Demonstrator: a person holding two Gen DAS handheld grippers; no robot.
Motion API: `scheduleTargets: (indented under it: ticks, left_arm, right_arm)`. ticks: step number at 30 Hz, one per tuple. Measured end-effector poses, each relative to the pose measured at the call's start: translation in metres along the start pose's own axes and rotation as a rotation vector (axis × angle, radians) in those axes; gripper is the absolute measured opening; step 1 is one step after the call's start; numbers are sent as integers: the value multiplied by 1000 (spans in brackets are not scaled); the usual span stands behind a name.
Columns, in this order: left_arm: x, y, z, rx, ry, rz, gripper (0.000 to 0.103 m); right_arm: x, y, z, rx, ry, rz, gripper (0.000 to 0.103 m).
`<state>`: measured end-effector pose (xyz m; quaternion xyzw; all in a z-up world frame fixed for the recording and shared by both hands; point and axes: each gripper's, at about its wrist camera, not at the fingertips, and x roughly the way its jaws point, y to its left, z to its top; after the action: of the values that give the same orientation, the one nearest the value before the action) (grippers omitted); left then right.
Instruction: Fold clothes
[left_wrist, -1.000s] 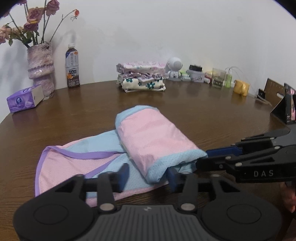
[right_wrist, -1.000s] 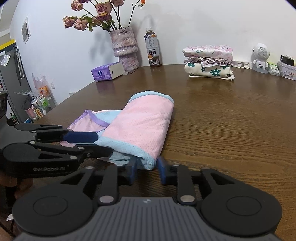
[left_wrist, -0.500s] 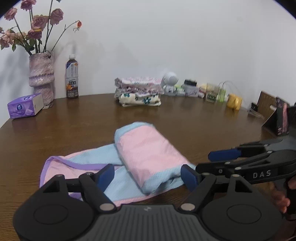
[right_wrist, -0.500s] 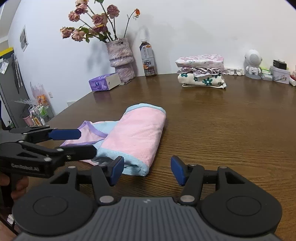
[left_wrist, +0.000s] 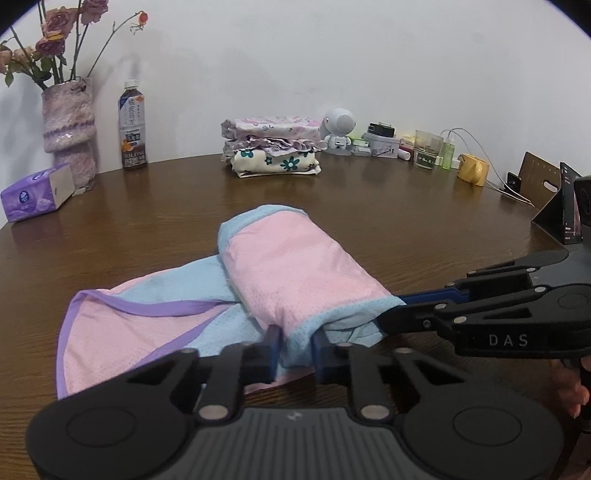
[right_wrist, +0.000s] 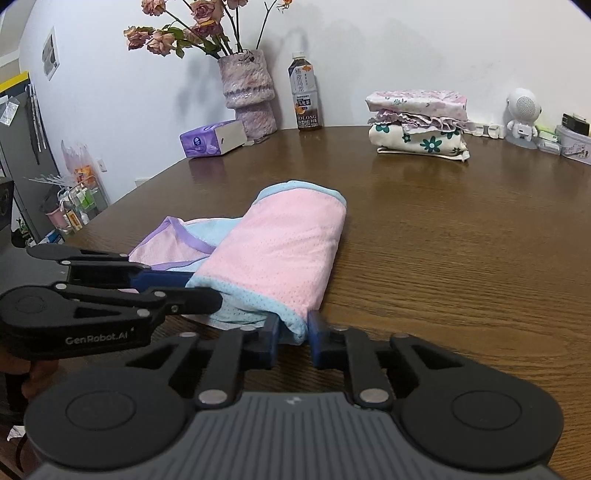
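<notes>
A pink mesh garment with light-blue hems and purple trim lies partly folded on the brown table; its thick folded part points toward me, and a flat part spreads to the left. In the left wrist view my left gripper is shut on the near light-blue hem. My right gripper comes in from the right at the same hem. In the right wrist view the garment lies ahead, my right gripper is shut on the hem's right corner, and the left gripper reaches in from the left.
At the back stand a stack of folded clothes, a tea bottle, a vase of roses and a purple tissue box. Small jars, a white robot figure and a yellow mug line the back right.
Half a second ago both grippers stood open, drawn back from the garment. Both have since moved in and shut on its near blue hem.
</notes>
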<state>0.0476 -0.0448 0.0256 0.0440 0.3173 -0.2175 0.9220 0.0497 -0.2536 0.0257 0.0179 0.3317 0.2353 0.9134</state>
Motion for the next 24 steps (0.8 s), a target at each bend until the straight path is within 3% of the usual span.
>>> scheduleTargets:
  ticks: [7,12,16,24]
  left_arm:
    - [1,1,0,0,-2,-8,10]
    - [-1,1,0,-10,-14,-2,17]
    - [-2,2,1,-16,-19,8,29]
    - [-3,2,2,-13,-22,17,29]
  right_arm:
    - [0,0,1,10,0,-1,11]
    - [0,-1,1,17,0,-12,19]
    - [1,-1,1,16,1,-14,23]
    - [1,-1,0,12,0,-12,25]
